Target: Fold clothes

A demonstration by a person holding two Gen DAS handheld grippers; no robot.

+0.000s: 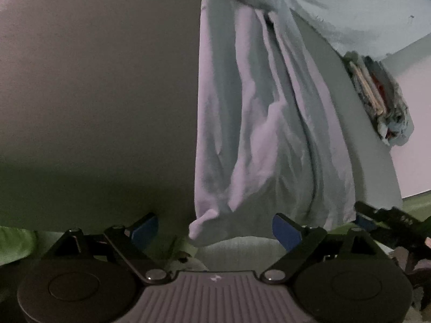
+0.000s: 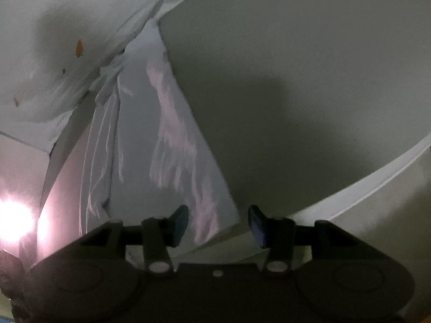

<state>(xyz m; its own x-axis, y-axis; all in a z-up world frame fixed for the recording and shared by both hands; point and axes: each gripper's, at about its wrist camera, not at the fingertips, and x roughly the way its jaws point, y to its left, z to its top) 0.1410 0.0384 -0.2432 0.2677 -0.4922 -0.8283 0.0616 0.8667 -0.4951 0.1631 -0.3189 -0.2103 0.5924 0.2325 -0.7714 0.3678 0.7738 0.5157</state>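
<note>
A: Left wrist view, left to right: bare grey table (image 1: 94, 94) on the left, then a long pale garment (image 1: 256, 134) running up the middle, wrinkled, folded into a narrow strip.

B: Near end of it?

A: Hangs over the near table edge, one rolled corner drooping down between the blue pads (image 1: 285, 231). Not touching either pad.

B: And the left gripper (image 1: 215, 230)?

A: Jaws spread wide, nothing clamped. Cloth between them, but loose.

B: Further right?

A: A stack of folded clothes (image 1: 377, 99) at the table's right edge, well apart from the strip. Above it, a larger pale sheet (image 1: 363, 13) across the top right. Low at the right rim, part of the other black tool (image 1: 388, 215), blurred.

B: Right wrist view now?

A: Bright glare (image 2: 13, 223) at far left. Above it, a pale sheet (image 2: 67, 53) with small orange marks. Then the same garment (image 2: 161, 148), narrowing toward the top, spreading toward the camera, its near corner lying on the table.

B: Right gripper (image 2: 218, 226)?

A: Jaws partly apart, roughly halfway. Garment corner lies between the pads, nearer the left one; pads not pressing it, so nothing gripped.

B: Rightmost?

A: Open grey table (image 2: 309, 80) with a soft shadow, and its curved pale edge (image 2: 377, 177) sweeping down to the right.
</note>
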